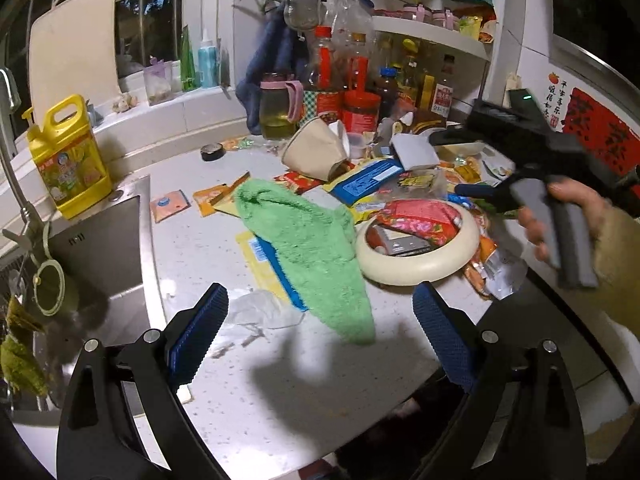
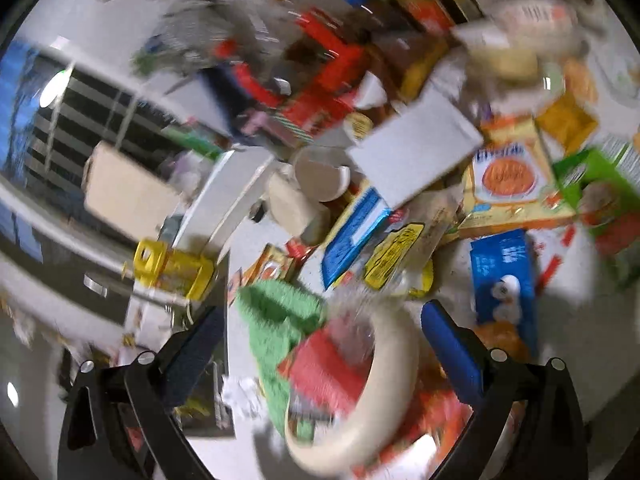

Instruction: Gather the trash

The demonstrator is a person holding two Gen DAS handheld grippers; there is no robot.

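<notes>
A cream bowl [image 1: 416, 268] on the white counter [image 1: 280, 392] holds red wrappers [image 1: 420, 216]. A green towel [image 1: 312, 248] lies left of it over a yellow-blue packet [image 1: 260, 256]. Crumpled white paper [image 1: 256, 312] lies by the sink. Wrappers, a blue packet [image 1: 368, 180] and a tipped paper cup [image 1: 316, 152] litter the back. My left gripper [image 1: 320, 332] is open and empty above the counter's front. My right gripper [image 2: 320, 344] is open and empty above the bowl [image 2: 384, 380] and towel [image 2: 276, 328]; that view is blurred. It also shows in the left wrist view, hand-held [image 1: 560, 184].
A steel sink [image 1: 108, 248] lies left, with a yellow detergent jug [image 1: 68, 156] and a tap behind it. Bottles and jars [image 1: 360, 80] crowd the back under a shelf. A cutting board [image 1: 72, 40] leans at the window. The counter's front edge is near.
</notes>
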